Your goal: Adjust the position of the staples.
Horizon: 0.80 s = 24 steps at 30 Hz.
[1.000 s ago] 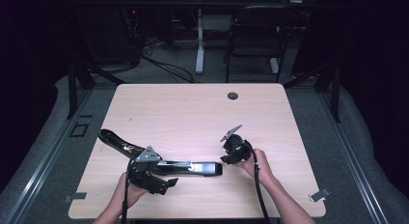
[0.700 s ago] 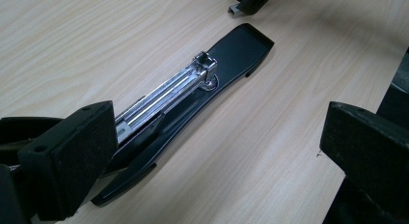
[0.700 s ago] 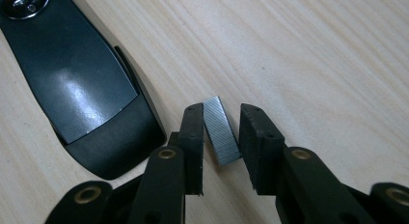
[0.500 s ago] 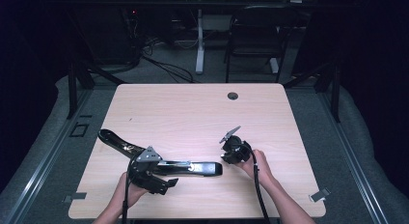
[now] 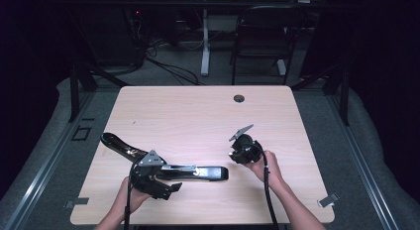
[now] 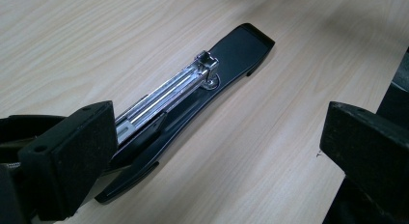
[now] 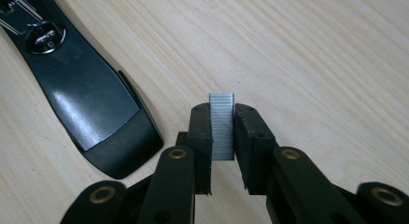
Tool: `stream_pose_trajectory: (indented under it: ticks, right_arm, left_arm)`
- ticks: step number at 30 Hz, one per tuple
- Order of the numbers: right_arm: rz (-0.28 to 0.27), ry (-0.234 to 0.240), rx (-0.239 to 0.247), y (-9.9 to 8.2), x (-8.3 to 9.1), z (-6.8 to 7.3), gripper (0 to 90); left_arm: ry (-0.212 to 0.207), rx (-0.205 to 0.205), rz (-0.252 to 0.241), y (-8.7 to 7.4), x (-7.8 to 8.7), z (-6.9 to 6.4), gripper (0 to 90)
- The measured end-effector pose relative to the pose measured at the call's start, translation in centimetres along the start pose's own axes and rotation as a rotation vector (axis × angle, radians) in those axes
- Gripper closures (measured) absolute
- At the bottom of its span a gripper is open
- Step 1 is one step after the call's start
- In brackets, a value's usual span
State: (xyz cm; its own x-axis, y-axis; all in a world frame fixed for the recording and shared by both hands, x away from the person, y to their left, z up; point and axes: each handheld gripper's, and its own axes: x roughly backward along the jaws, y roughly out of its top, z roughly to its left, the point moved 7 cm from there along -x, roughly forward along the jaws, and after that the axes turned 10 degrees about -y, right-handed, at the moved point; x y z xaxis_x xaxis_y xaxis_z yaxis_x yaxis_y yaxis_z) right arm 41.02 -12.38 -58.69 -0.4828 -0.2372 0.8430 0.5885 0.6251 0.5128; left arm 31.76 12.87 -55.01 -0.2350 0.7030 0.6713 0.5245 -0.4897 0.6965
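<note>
A dim room with cables and a chair at the back, and one pale wooden table up front, bare apart from a small round hole near the far edge. One long black stapler is laid open across the near left of it, metal staple channel exposed and facing up. One strip of staples is pinched upright between the pads of the right gripper, whose jaws were just being closed onto it; it's held just beside the stapler's rounded end, a bit off the wood by the look of it. The left gripper is parked over the stapler's hinge end with its jaws spread wide, one jaw lying against the stapler body, nothing squeezed. Looks like the loading step: strip picked up, not yet dropped in. Next the strip probably has to be carried over, lined up lengthwise with the channel and lowered in legs down, stapler steadied meanwhile.
</note>
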Motion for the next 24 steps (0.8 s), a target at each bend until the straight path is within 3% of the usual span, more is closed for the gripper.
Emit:
stream_pose_trajectory:
  ticks: [10,16,22,23,24]
  right_arm:
    - [0.013,-0.005,-0.025,-0.7,1.5,0.1,77.9]
    - [0.046,-0.018,-0.043,-2.3,2.9,0.0,77.8]
    - [0.085,-0.020,-0.090,-3.9,3.5,0.2,77.7]
    - [0.079,-0.017,-0.117,-4.1,3.3,0.5,77.7]
    - [0.104,-0.019,-0.105,-4.4,3.3,0.5,77.7]
  left_arm:
    - [-0.001,-0.003,0.008,-0.1,0.0,0.1,0.0]
    - [0.004,-0.007,0.003,0.0,0.0,0.1,0.0]
    - [0.006,-0.011,0.003,0.1,0.0,0.2,0.0]
    - [0.007,-0.011,0.002,0.1,0.0,0.2,0.0]
    - [0.007,-0.011,0.003,0.1,0.0,0.2,0.0]
